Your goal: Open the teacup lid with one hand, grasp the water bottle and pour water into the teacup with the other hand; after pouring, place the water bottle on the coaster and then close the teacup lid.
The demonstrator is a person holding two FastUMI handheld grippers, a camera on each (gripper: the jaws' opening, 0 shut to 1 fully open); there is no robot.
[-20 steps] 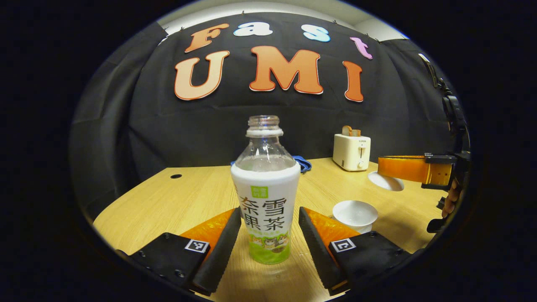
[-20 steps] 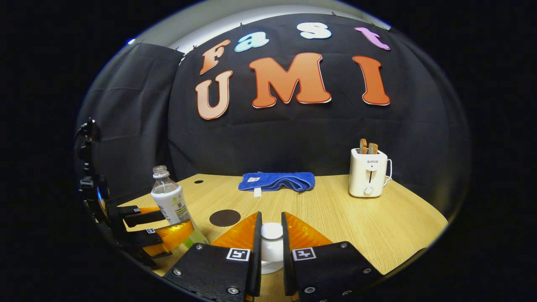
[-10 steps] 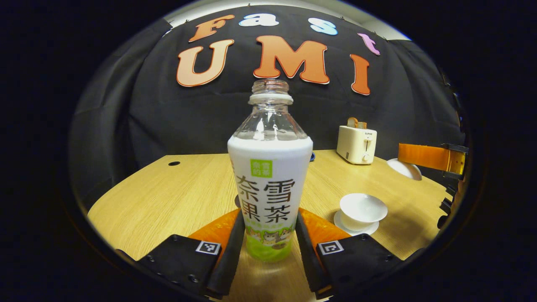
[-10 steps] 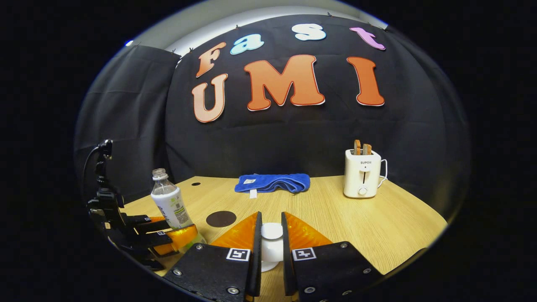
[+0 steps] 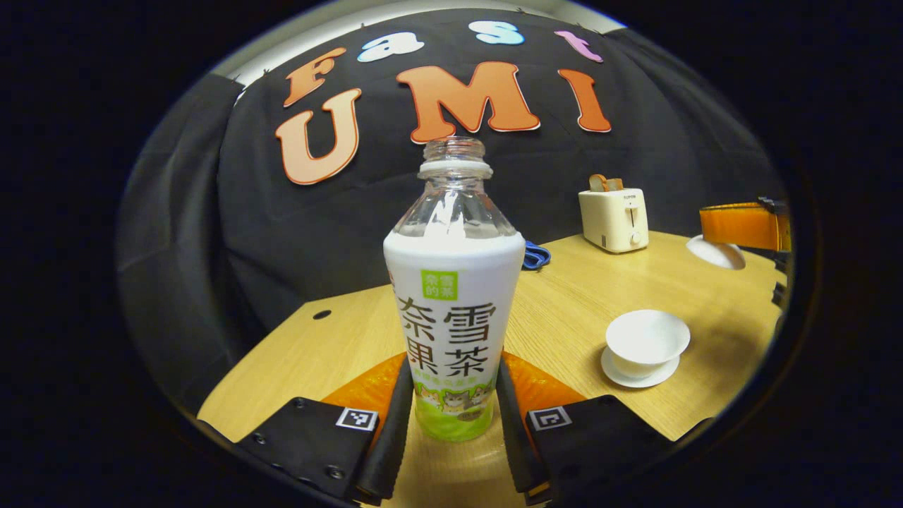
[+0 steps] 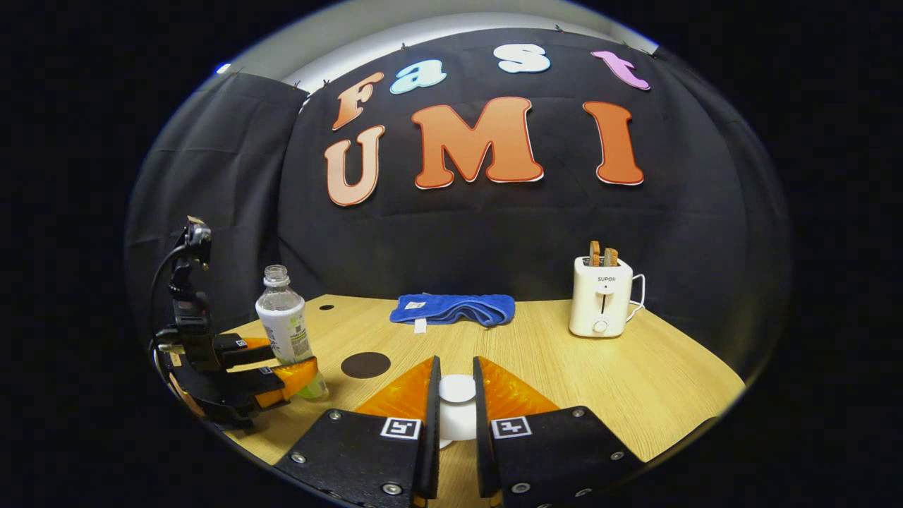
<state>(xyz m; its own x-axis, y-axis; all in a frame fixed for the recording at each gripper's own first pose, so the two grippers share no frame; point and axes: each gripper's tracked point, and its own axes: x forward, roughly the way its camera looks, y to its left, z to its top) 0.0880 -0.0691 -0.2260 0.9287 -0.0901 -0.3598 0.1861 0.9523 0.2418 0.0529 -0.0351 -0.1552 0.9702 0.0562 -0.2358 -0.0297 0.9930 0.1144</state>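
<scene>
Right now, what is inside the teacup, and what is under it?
The teacup stands open on a white saucer. Its inside looks white and empty, though the bottom is hidden behind the near rim. The lid is in the right tongs.

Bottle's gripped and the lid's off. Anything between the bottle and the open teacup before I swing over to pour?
Nothing visible: bare table lies between the bottle and teacup. The right gripper holds the lid well aside.
</scene>
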